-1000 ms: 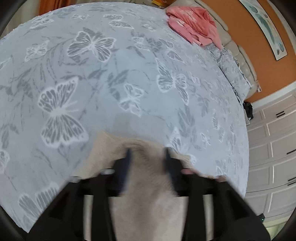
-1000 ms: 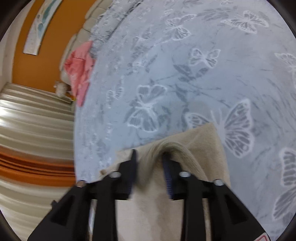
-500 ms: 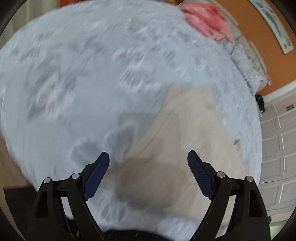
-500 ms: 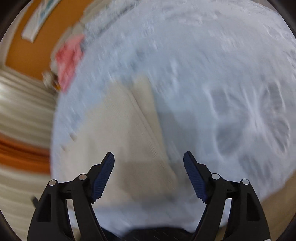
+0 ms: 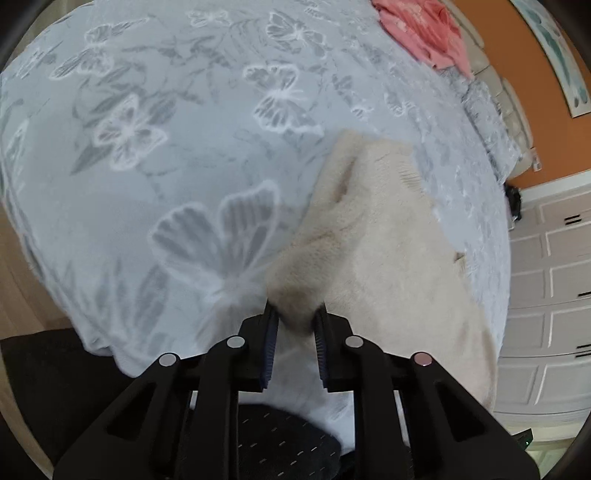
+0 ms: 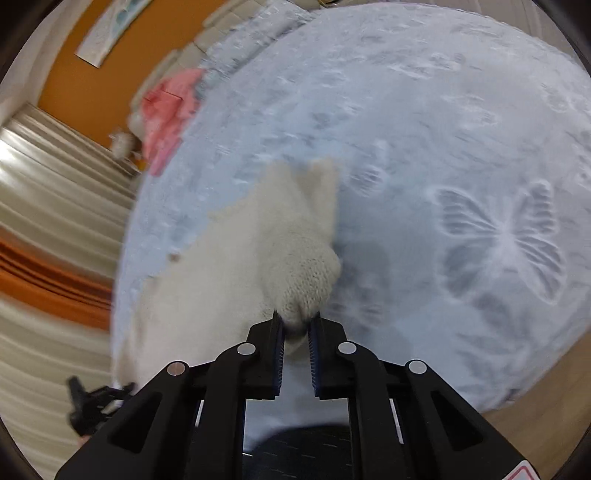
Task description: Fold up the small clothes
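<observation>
Left gripper: my jaws were clamped on a near corner of the beige knit garment; right gripper: likewise pinched on another near corner. The garment lay on the butterfly bedspread, its long axis apparently running from me toward the far pink clothing. To fold well, I judged both corners should travel level, landing square on the far edge.

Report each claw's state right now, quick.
Left claw: closed on a bunched edge of the beige knit garment.
Right claw: closed on the beige knit garment too.
</observation>
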The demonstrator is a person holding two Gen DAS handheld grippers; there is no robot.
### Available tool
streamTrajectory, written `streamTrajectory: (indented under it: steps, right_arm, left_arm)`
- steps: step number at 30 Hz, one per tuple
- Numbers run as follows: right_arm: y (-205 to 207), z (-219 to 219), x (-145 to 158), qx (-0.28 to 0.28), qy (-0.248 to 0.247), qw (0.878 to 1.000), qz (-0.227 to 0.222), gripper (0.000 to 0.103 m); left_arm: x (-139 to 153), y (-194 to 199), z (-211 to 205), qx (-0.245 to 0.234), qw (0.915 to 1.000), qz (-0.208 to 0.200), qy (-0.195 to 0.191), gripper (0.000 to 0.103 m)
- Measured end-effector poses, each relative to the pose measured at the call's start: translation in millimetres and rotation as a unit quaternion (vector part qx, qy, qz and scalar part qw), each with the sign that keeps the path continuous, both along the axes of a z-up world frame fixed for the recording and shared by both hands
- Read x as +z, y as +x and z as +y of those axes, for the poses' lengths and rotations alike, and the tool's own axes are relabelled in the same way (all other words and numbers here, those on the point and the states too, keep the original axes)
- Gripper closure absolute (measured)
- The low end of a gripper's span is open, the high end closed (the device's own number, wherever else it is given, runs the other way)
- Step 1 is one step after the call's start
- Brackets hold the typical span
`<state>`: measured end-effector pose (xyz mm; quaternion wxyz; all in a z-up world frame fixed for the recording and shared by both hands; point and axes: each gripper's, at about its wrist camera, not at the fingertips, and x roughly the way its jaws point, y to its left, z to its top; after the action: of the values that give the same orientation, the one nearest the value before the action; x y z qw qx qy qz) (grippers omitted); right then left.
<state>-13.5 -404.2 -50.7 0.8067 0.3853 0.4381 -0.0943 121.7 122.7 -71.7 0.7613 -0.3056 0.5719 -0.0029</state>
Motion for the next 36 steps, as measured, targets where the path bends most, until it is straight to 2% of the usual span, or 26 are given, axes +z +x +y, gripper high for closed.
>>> streamTrajectory:
  steps: [3, 4, 5, 6, 8, 9, 10, 11, 12, 14, 16, 17, 18, 19, 21, 22, 24, 25, 27, 29, 30, 31, 32, 34, 35, 36]
  right_arm:
    - [-9, -17, -61, -0.018, 0.047, 0.996, 0.075, 0.09]
    - [-12, -19, -76, -0.026, 0.073, 0.993, 0.087, 0.089]
    - [-16, -20, -76, -0.037, 0.087, 0.993, 0.076, 0.086]
    - [-18, -21, -70, -0.044, 0.088, 0.993, 0.071, 0.077]
    - [-22, -23, -51, -0.055, 0.059, 0.994, 0.075, 0.07]
    - [-24, -26, -35, -0.062, 0.029, 0.995, 0.074, 0.068]
    - [-24, -27, -23, -0.062, 0.007, 0.996, 0.066, 0.067]
    - [-22, -28, -10, -0.06, -0.017, 0.996, 0.057, 0.058]
    - [-16, -28, 3, -0.057, -0.042, 0.996, 0.048, 0.051]
    - [9, -26, 18, -0.03, -0.06, 0.997, 0.03, 0.048]
    - [40, -24, 26, 0.004, -0.061, 0.998, 0.005, 0.049]
    - [55, -24, 28, 0.024, -0.062, 0.998, -0.01, 0.059]
    - [72, -17, 28, 0.044, -0.063, 0.997, -0.02, 0.088]
    - [93, -6, 28, 0.071, -0.069, 0.995, -0.014, 0.101]
    - [120, 9, 25, 0.105, -0.078, 0.991, -0.007, 0.103]
    - [138, 19, 20, 0.125, -0.093, 0.988, 0.004, 0.103]
    - [154, 26, 2, 0.155, -0.11, 0.981, 0.032, 0.103]
    - [159, 24, -16, 0.162, -0.131, 0.976, 0.063, 0.103]
    - [167, 1, -49, 0.13, -0.152, 0.972, 0.121, 0.103]
    - [160, -25, -53, 0.085, -0.088, 0.987, 0.104, 0.103]
    - [157, -33, -46, 0.063, -0.079, 0.99, 0.1, 0.103]
    - [158, -35, -35, 0.058, -0.091, 0.99, 0.09, 0.101]
    - [159, -35, -27, 0.061, -0.1, 0.99, 0.079, 0.093]
    - [169, -34, -21, 0.073, -0.105, 0.989, 0.069, 0.061]
    - [174, -32, -23, 0.079, -0.107, 0.989, 0.071, 0.042]
    - [179, -31, -26, 0.083, -0.115, 0.987, 0.075, 0.04]
  left_arm:
    - [-33, -9, 6, 0.017, 0.999, 0.042, 0.008, 0.086]
    - [-43, -13, 7, 0.018, 0.9988, 0.046, 0.001, 0.085]
    - [-42, -16, 7, 0.017, 0.9991, 0.039, 0.0, 0.082]
    - [-37, -19, 6, 0.015, 0.9995, 0.028, 0.003, 0.08]
    - [-16, -22, 4, -0.002, 0.9997, 0.012, 0.019, 0.083]
    - [-3, -23, 3, -0.01, 0.9996, -0.003, 0.025, 0.082]
    - [17, -22, 2, -0.021, 0.9986, -0.035, 0.033, 0.079]
    - [32, -19, 0, -0.028, 0.9969, -0.057, 0.046, 0.067]
    - [45, -14, -4, -0.033, 0.9945, -0.079, 0.061, 0.049]
    - [66, 7, -17, -0.042, 0.9899, -0.116, 0.07, 0.034]
    - [72, 38, -39, -0.063, 0.9884, -0.128, 0.052, 0.033]
    - [71, 51, -49, -0.072, 0.9877, -0.131, 0.048, 0.033]
    - [71, 62, -61, -0.081, 0.9862, -0.136, 0.047, 0.034]
    - [69, 78, -79, -0.098, 0.9825, -0.149, 0.055, 0.035]
    - [57, 96, -103, -0.123, 0.9774, -0.149, 0.085, 0.041]
    - [42, 109, -116, -0.137, 0.9752, -0.132, 0.113, 0.043]
    - [18, 129, -126, -0.145, 0.9749, -0.099, 0.136, 0.046]
    - [2, 135, -127, -0.144, 0.9754, -0.076, 0.148, 0.046]
    - [-15, 139, -120, -0.141, 0.9756, -0.057, 0.159, 0.047]
    - [-17, 136, -114, -0.141, 0.9746, -0.065, 0.161, 0.046]
    - [-16, 136, -115, -0.147, 0.973, -0.066, 0.165, 0.046]
    - [-16, 137, -117, -0.156, 0.9704, -0.067, 0.172, 0.046]
    - [-16, 137, -119, -0.163, 0.968, -0.067, 0.178, 0.045]
    - [-16, 138, -122, -0.171, 0.9645, -0.069, 0.189, 0.044]
    - [-17, 139, -123, -0.17, 0.9642, -0.07, 0.191, 0.043]
    - [-17, 140, -123, -0.169, 0.964, -0.071, 0.193, 0.043]
